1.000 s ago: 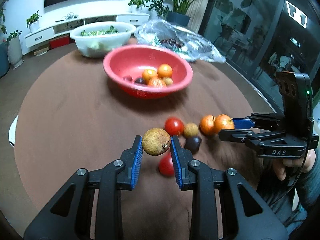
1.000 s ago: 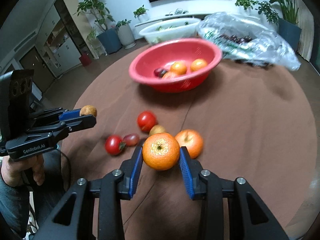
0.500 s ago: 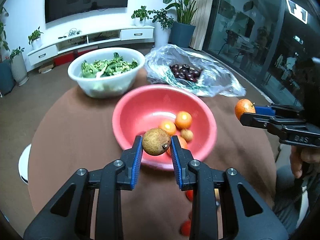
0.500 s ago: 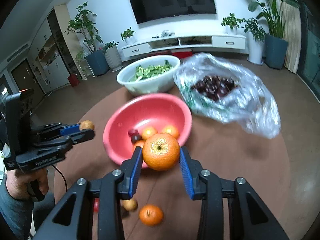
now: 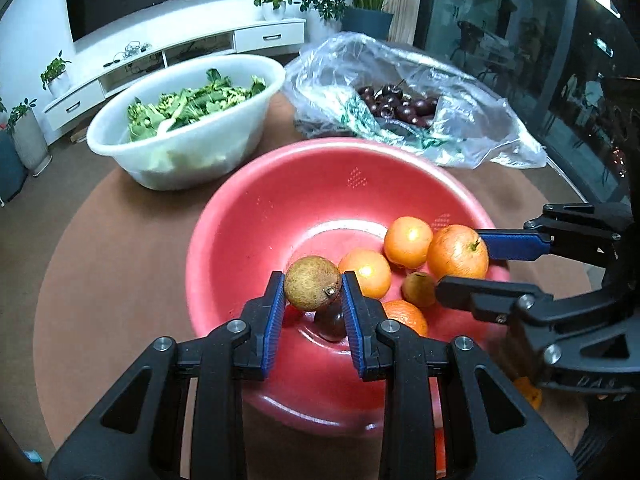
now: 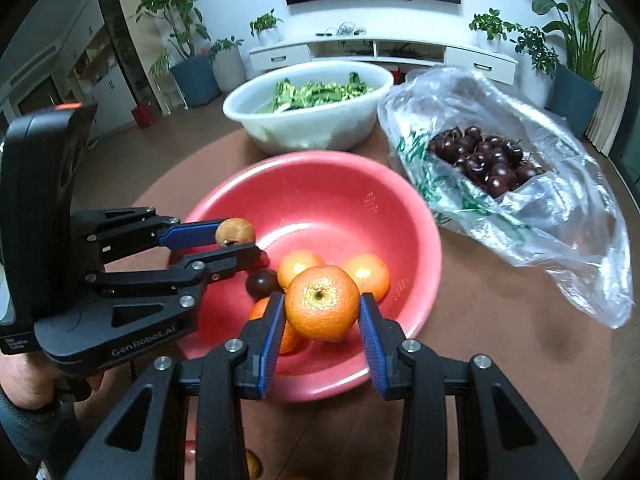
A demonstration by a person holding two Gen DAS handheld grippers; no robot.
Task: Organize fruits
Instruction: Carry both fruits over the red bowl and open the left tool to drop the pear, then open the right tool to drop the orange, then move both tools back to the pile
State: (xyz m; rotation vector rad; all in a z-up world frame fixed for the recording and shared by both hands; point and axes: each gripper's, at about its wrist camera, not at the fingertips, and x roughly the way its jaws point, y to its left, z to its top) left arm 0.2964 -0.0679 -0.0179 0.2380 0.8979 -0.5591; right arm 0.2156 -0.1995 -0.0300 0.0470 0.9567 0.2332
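Your round brown bench fills both views, though its near edge is cut off behind the tool bodies. At 12 o'clock on it stands the white tub of greens, with the clear bag of cherries at 1 to 2 o'clock; the bag's folds hide how far the cherries run underneath.

The red bowl sits in the middle, just in front of both. Its near rim is hidden by your tools. Inside lie three oranges, one of them half covered by the left tool's finger, a small brown fruit partly behind the right tool's lower finger, and a dark fruit mostly hidden in the left view.

Your left tool is clamped on a kiwi, held above the bowl's near half, at about 9 o'clock of the bowl in the right view. Your right tool is clamped on an orange, likewise held over the bowl, toward its 3 o'clock side in the left view.

Your left hand shows only at the frame edge, under the tool's grip. Below the bowl, a few loose fruits on the bench are blurred and mostly blocked by the tools; you cannot tell what they are.
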